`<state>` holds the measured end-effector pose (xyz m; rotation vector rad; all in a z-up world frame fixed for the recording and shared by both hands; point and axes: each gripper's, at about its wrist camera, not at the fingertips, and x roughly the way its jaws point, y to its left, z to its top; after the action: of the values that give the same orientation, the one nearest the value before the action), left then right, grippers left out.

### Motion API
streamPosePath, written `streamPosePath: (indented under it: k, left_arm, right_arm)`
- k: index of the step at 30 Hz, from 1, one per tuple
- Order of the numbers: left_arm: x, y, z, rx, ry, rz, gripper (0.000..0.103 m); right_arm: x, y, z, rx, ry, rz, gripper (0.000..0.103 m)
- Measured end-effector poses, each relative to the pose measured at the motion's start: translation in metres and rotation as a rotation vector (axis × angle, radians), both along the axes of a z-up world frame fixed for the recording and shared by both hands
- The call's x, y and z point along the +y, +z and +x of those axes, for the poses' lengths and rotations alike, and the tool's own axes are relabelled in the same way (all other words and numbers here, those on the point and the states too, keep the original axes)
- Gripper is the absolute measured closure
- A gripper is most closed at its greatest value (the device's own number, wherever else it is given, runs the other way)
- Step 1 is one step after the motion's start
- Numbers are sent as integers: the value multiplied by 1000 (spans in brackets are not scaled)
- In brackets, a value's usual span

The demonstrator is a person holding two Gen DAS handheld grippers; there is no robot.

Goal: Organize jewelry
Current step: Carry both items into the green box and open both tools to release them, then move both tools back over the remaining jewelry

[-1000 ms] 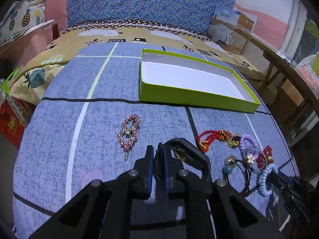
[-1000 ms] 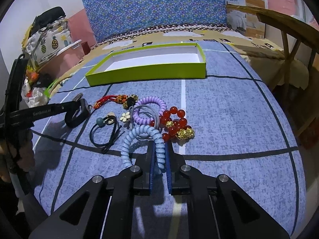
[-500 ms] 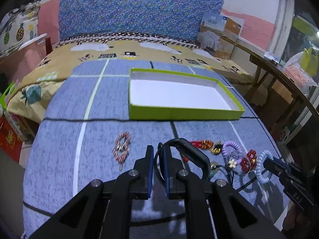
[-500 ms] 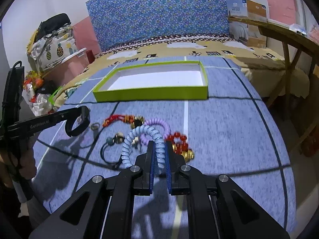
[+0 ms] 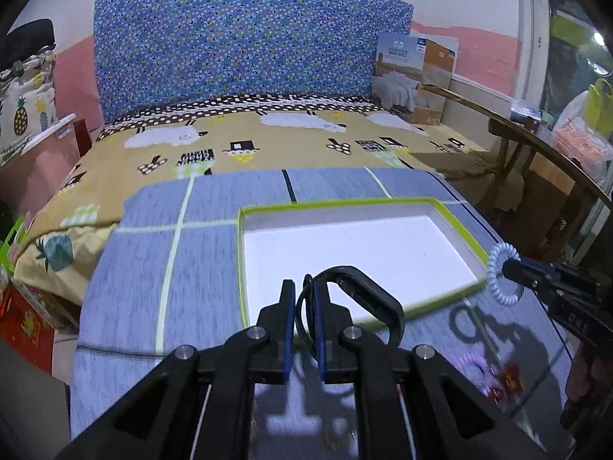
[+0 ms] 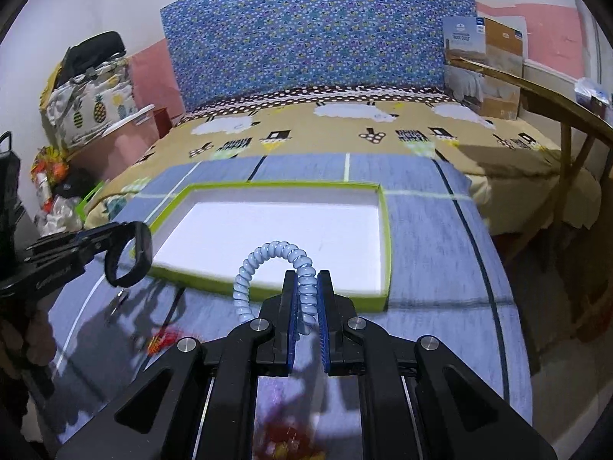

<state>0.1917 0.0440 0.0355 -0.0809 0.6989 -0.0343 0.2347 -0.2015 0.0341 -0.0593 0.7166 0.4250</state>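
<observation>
since a second earlier both grippers had lifted off the bed toward the tray. the left gripper (image 5: 304, 308) was clenched on a black bracelet (image 5: 367, 299), held above the near edge of the green tray (image 5: 465, 235). the right gripper (image 6: 305, 299) was grasping a pale blue coil hair tie (image 6: 268, 258) over the tray's near right edge. remaining jewelry (image 6: 163, 339) lay blurred on the bed (image 6: 440, 230).

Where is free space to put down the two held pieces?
The white floor of the green tray is bare from wall to wall. The blue cloth left of the tray is bare too. The near cloth holds the remaining jewelry, so it is crowded.
</observation>
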Motion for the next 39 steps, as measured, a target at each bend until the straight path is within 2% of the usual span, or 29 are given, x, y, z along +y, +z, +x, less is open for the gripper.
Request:
streamPosePath:
  k: [9,18,26,30,35,39]
  left_arm:
    - [11,-15,71,50,28,46,93]
    - [12,-39,109,117,39,87,93]
    - [9,-50,113,137,27,73,92]
    - [9,-47,111,125,17,77,92]
    - [14,-38,97,100,16,29,90]
    - [11,-23,70,48,-5,30,87]
  right_arm:
    - [14,-27,98,99,-37,-39,93]
    - [20,-51,141,171,-64,-79,93]
    - [25,-54,147,185,-51,-90,92]
    - [23,-51,144,176,-44,-73,78]
    - [16,-38,127,143,-47,-54,78]
    - [7,-20,97,92,-34,-24,78]
